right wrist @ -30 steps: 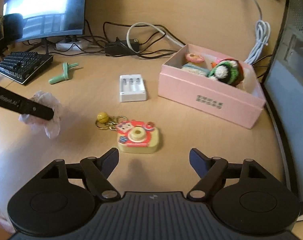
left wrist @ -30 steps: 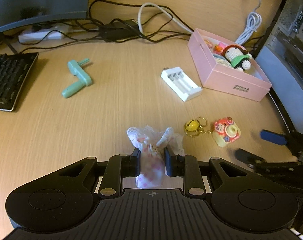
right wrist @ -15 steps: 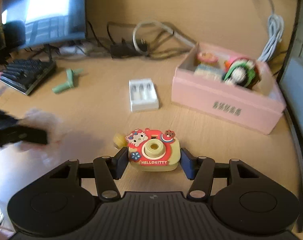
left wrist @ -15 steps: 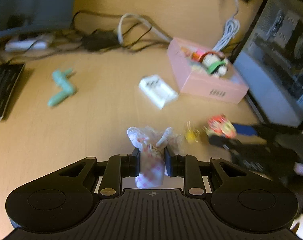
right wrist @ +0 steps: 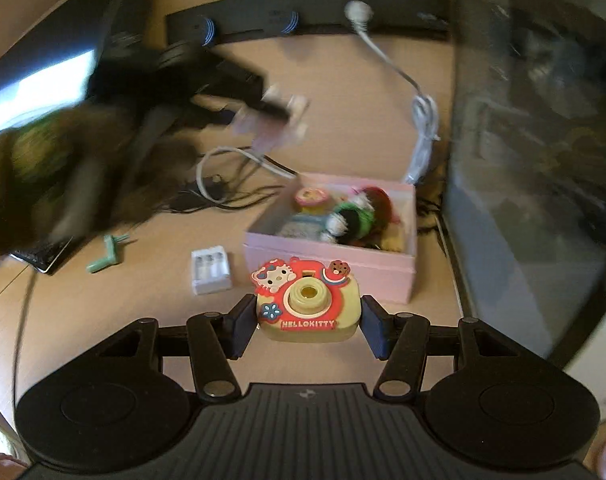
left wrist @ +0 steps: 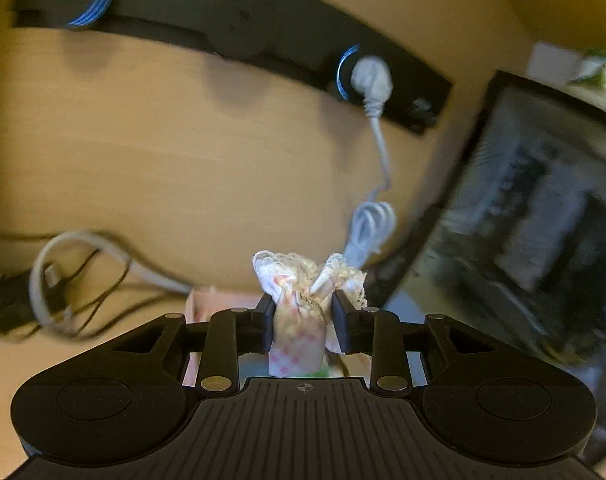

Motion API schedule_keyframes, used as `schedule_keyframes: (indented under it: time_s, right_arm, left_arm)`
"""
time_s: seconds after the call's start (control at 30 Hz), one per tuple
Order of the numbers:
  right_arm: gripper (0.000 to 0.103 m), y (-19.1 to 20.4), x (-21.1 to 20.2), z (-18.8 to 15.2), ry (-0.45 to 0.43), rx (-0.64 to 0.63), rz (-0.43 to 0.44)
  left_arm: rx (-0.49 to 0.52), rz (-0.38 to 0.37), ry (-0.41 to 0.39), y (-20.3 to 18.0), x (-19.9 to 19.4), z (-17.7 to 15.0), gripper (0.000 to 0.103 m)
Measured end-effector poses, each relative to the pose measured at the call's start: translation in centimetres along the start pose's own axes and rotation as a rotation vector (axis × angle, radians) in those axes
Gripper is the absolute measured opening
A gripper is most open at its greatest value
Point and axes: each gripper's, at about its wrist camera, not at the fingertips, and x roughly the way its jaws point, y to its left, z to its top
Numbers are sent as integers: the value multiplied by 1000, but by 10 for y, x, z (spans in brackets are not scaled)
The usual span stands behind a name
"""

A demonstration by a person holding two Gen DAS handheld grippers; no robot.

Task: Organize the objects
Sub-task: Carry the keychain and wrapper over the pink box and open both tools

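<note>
My left gripper (left wrist: 303, 312) is shut on a small pink checked cloth pouch (left wrist: 299, 332) with a lace top and holds it high above the desk; it shows blurred in the right wrist view (right wrist: 271, 120). My right gripper (right wrist: 307, 316) is shut on a yellow and red Hello Kitty toy camera (right wrist: 307, 304), lifted in front of the pink box (right wrist: 331, 268). The open box holds a crocheted doll (right wrist: 355, 216) and other small toys. A corner of the box (left wrist: 207, 304) shows below the left gripper.
A white battery charger (right wrist: 211, 270) and a mint green handle (right wrist: 107, 254) lie on the desk left of the box. Black and white cables (right wrist: 231, 176) and a keyboard (right wrist: 43, 256) sit behind. A monitor (right wrist: 523, 160) stands at the right, a black power strip (left wrist: 239, 28) on the wall.
Both grippers have risen from the desk. The right one closed on the toy camera and lifted it towards the box. The left one swung the pouch up and to the right.
</note>
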Motion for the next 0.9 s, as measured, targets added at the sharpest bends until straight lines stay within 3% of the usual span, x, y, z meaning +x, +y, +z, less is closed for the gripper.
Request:
schedule_keyframes:
  time_s: [0.1, 0.2, 0.27, 0.4, 0.53, 0.67, 0.9]
  right_arm:
    - [55, -11, 1, -9, 29, 27, -3]
    - [55, -19, 3, -16, 58, 40, 18]
    - [55, -23, 5, -19, 76, 37, 39]
    - [55, -28, 16, -19, 83, 14, 61]
    - [55, -34, 28, 1, 48, 39, 80]
    - [55, -36, 39, 37, -22, 54, 77]
    - [55, -34, 78, 130, -207, 156, 101]
  left_arm:
    - [87, 116, 99, -4, 69, -3, 33]
    - [81, 143, 249, 2, 124, -23, 33]
    - [95, 158, 287, 2, 138, -38, 32]
    - [92, 144, 317, 6, 128, -54, 30]
    - [242, 148, 273, -6, 104, -59, 32]
    - [318, 115, 251, -15, 84, -56, 32]
    - [231, 107, 235, 4, 63, -51, 32]
